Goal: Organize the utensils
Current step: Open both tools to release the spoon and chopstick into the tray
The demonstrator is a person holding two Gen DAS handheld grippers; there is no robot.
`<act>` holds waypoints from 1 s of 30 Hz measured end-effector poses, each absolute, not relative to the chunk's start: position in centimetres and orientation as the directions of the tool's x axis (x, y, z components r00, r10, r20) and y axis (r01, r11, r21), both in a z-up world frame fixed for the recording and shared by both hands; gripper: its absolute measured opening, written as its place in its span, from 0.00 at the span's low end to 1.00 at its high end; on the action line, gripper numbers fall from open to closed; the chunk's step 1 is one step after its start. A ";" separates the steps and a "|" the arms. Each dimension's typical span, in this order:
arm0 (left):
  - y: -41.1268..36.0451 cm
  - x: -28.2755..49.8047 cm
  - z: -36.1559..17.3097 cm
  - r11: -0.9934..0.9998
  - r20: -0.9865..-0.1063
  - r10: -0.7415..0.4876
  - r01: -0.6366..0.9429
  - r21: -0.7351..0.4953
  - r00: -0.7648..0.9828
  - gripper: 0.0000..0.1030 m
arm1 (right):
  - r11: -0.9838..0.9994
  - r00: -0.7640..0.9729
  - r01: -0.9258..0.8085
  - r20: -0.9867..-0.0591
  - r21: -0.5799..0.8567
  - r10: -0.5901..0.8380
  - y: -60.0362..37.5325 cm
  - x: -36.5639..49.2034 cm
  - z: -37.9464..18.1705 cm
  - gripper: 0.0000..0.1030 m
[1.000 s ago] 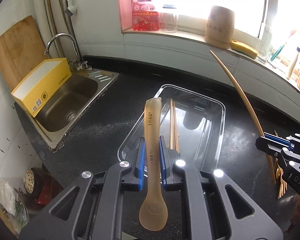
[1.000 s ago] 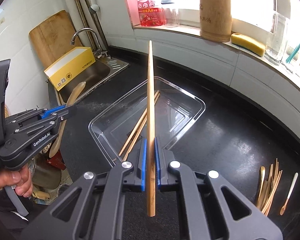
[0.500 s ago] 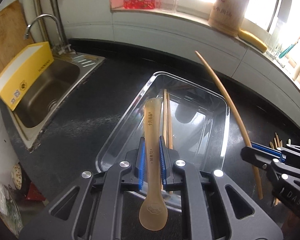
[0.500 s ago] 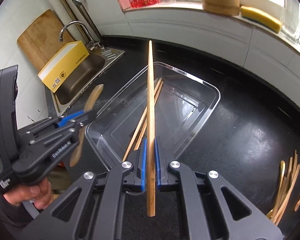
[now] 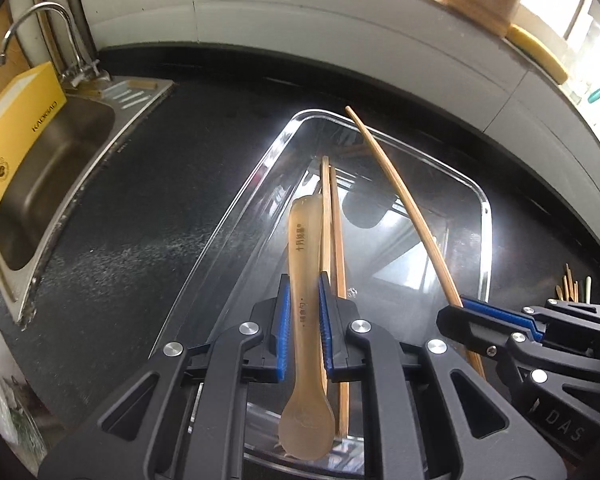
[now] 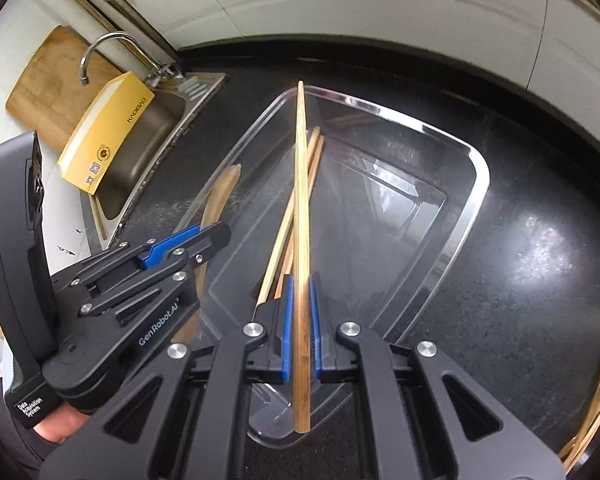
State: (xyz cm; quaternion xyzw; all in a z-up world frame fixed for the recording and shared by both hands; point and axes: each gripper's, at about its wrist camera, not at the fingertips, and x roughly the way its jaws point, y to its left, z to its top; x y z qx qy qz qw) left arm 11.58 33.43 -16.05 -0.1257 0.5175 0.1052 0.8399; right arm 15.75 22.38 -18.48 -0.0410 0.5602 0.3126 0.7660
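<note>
A clear plastic bin (image 5: 256, 176) (image 6: 476, 184) sits on the black counter with two chopsticks (image 5: 336, 224) (image 6: 312, 160) lying inside. My left gripper (image 5: 303, 292) is shut on a tan spoon (image 5: 305, 240), bowl end toward the camera, hovering over the bin's near left part. In the right wrist view the same left gripper (image 6: 204, 236) appears at the bin's left rim, with the spoon (image 6: 220, 196) sticking out ahead of it. My right gripper (image 6: 300, 296) (image 5: 460, 312) is shut on a single bamboo chopstick (image 6: 301, 184) (image 5: 404, 200) that points out over the bin.
A steel sink (image 5: 52, 168) with a yellow box (image 5: 12, 128) and a tap (image 5: 32, 20) lies to the left. More wooden utensils (image 6: 596, 392) (image 5: 572, 284) lie on the counter at right. A white tiled wall (image 5: 340, 28) rises behind, and a cutting board (image 6: 44, 80) leans by the tap.
Both grippers have come down and forward toward the bin, which now fills more of each view. The spoon and the chopstick stay clamped as before.
</note>
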 end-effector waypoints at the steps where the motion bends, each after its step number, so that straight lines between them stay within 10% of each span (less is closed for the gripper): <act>1: 33.5 11.9 -16.3 0.947 -0.899 0.044 -0.305 -0.102 0.437 0.12 | 0.801 0.170 -0.523 -0.886 0.290 0.431 22.5 16.0 -18.7 0.08; 12: 34.3 13.2 -18.3 0.938 -0.920 -0.013 -0.314 -0.147 0.392 0.13 | 0.804 0.098 -0.491 -0.895 0.336 0.434 22.7 17.7 -20.7 0.09; 14: 34.8 13.3 -18.2 0.933 -0.919 -0.021 -0.323 -0.159 0.393 0.26 | 0.822 0.109 -0.470 -0.903 0.321 0.415 22.3 18.1 -20.4 0.45; 15: 35.3 13.1 -17.7 0.924 -0.916 -0.020 -0.342 -0.170 0.401 0.55 | 0.834 0.145 -0.459 -0.900 0.307 0.411 21.7 18.3 -19.9 0.77; 16: 35.9 12.7 -17.2 0.913 -0.909 -0.018 -0.364 -0.185 0.418 0.89 | 0.853 0.227 -0.438 -0.883 0.284 0.410 20.4 18.4 -18.7 0.81; 17: 36.6 12.2 -16.2 0.900 -0.892 -0.003 -0.389 -0.199 0.452 0.92 | 0.856 0.258 -0.438 -0.873 0.276 0.414 19.8 18.4 -18.0 0.81; 30: 35.0 8.9 -10.5 0.913 -0.830 0.067 -0.369 -0.173 0.554 0.92 | 0.900 0.453 -0.385 -0.809 0.202 0.375 12.4 15.1 -12.7 0.81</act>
